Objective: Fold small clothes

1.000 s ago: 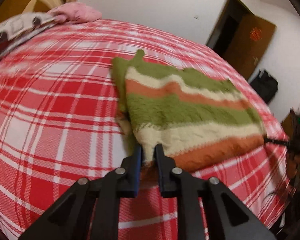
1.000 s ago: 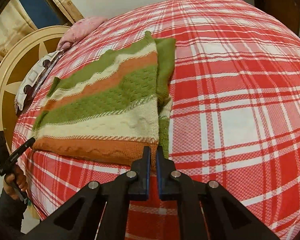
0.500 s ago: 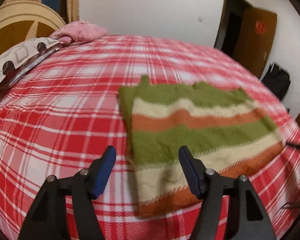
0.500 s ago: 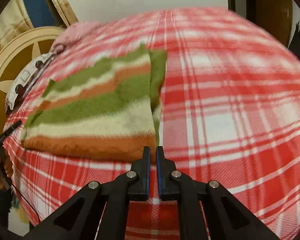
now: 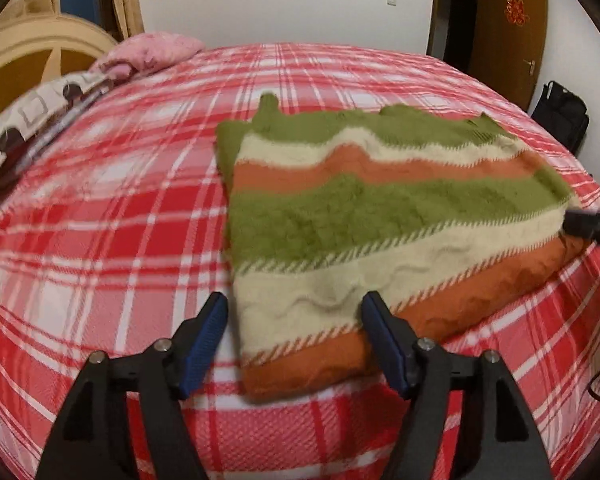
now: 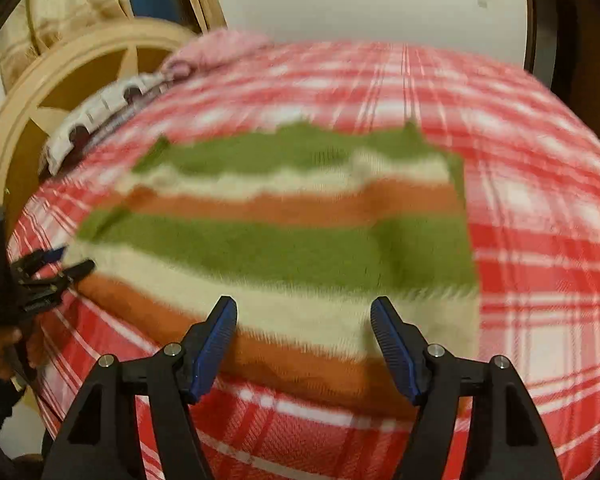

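A folded knit sweater (image 5: pixel 360 216) with green, cream and orange stripes lies flat on the red plaid bed (image 5: pixel 100 240). My left gripper (image 5: pixel 296 344) is open and empty, just above the sweater's near left corner. My right gripper (image 6: pixel 304 344) is open and empty over the sweater's (image 6: pixel 280 248) near orange hem. The right gripper's tip shows at the right edge of the left wrist view (image 5: pixel 588 224); the left gripper shows at the left edge of the right wrist view (image 6: pixel 44 272). The right wrist view is blurred.
A pink pillow (image 5: pixel 156 48) and a patterned pillow (image 5: pixel 32 120) lie by the wooden headboard (image 5: pixel 32 48) at the far left. A brown door (image 5: pixel 508 28) and a black bag (image 5: pixel 560 116) stand beyond the bed's far right.
Both grippers let go of the sweater's hem and opened, the left first. Both pulled back a little; the sweater now lies flat on the bed.
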The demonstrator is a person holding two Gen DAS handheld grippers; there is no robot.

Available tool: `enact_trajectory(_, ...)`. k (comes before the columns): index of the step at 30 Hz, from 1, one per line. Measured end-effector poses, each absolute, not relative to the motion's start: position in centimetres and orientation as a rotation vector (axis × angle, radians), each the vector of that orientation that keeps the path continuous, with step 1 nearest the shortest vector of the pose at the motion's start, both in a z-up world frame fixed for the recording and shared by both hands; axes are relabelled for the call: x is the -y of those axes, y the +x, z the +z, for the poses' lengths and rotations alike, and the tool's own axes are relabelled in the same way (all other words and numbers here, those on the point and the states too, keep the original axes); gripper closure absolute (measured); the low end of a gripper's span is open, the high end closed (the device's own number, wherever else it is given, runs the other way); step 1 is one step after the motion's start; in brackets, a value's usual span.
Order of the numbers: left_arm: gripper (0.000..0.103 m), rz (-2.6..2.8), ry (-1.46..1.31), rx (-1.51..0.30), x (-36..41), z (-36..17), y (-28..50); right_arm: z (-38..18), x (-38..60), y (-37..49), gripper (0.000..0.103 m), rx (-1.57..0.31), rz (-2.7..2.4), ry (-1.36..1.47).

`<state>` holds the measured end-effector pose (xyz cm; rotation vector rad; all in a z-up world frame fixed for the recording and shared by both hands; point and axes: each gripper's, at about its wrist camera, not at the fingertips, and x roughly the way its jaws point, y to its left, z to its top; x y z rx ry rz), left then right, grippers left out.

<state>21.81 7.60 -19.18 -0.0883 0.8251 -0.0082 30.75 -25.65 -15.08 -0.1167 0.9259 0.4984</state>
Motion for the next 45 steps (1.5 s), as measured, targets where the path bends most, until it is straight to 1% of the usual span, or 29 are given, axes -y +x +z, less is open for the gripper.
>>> enact_trajectory(1, 0.026, -0.009, -0.104, -0.827, -7.9, -19.3, 21.6, -16.3, 25.8, 30.8, 0.033, -0.986, 0.485, -0.124)
enact_trajectory(2, 0.022, -0.008, -0.119, -0.826, -8.2, -19.4, 21.3, -17.1, 26.1, 30.5, 0.033, -0.991, 0.478, -0.137)
enact_trajectory(3, 0.022, -0.013, -0.130, -0.823, -8.3, -19.5, 20.9, -17.1, 26.2, 29.6, 0.033, -0.953, 0.480, -0.164)
enact_trajectory(6, 0.022, -0.015, -0.133, -0.822, -8.4, -19.1, 20.2, -17.0, 26.1, 28.1, 0.033, -0.954, 0.467, -0.237)
enact_trajectory(9, 0.021, 0.010, -0.165, -0.746, -9.6, -16.6, 19.9, -15.9, 26.3, 27.5, 0.033, -0.959, 0.474, -0.253)
enact_trajectory(10, 0.020, 0.022, -0.164, -0.725, -10.0, -15.7, 20.2, -15.3, 26.3, 27.5, 0.033, -0.953, 0.496, -0.228)
enact_trajectory(11, 0.014, 0.035, -0.157, -0.712, -10.4, -15.0, 20.8, -14.5, 26.1, 27.6, 0.033, -0.934, 0.511, -0.209)
enact_trajectory(12, 0.012, 0.050, -0.144, -0.690, -10.7, -14.0, 21.7, -13.8, 25.8, 27.9, 0.033, -0.908, 0.515, -0.207)
enact_trajectory(14, 0.011, 0.069, -0.117, -0.648, -11.1, -12.7, 23.5, -12.7, 24.6, 28.8, 0.033, -0.866, 0.528, -0.230)
enact_trajectory(15, 0.009, 0.063, -0.101, -0.642, -11.3, -12.2, 25.0, -12.2, 24.0, 29.3, 0.033, -0.846, 0.541, -0.236)
enact_trajectory(17, 0.009, 0.055, -0.087, -0.645, -11.5, -11.9, 28.0, -11.3, 23.3, 31.3, 0.033, -0.812, 0.558, -0.225)
enact_trajectory(21, 0.009, 0.083, -0.031, -0.699, -11.1, -13.3, 32.9, -10.6, 22.7, 36.3, 0.033, -0.793, 0.528, -0.199)
enact_trajectory(26, 0.009, 0.203, 0.034, -0.815, -11.6, -17.4, 37.0, -12.1, 24.3, 43.1, 0.033, -0.871, 0.471, -0.082)
enact_trajectory(27, 0.005, 0.221, 0.026, -0.839, -12.1, -18.3, 37.4, -12.7, 24.7, 44.1, 0.033, -0.886, 0.450, -0.064)
enact_trajectory(29, 0.000, 0.228, -0.056, -0.835, -13.5, -18.7, 37.4, -14.2, 25.9, 46.1, 0.033, -0.942, 0.427, -0.016)
enact_trajectory(32, 0.000, 0.217, -0.075, -0.835, -13.8, -18.4, 37.2, -15.8, 27.2, 46.9, 0.033, -0.973, 0.383, 0.018)
enact_trajectory(35, 0.000, 0.224, -0.076, -0.819, -13.5, -17.8, 36.1, -15.5, 27.7, 46.0, 0.033, -0.948, 0.368, 0.013)
enact_trajectory(39, 0.000, 0.213, -0.117, -0.768, -13.3, -16.1, 32.8, -14.1, 28.5, 43.2, 0.033, -0.909, 0.348, 0.047)
enact_trajectory(45, 0.000, 0.172, -0.133, -0.725, -12.1, -15.1, 27.5, -12.8, 26.3, 35.9, 0.033, -0.849, 0.439, -0.038)
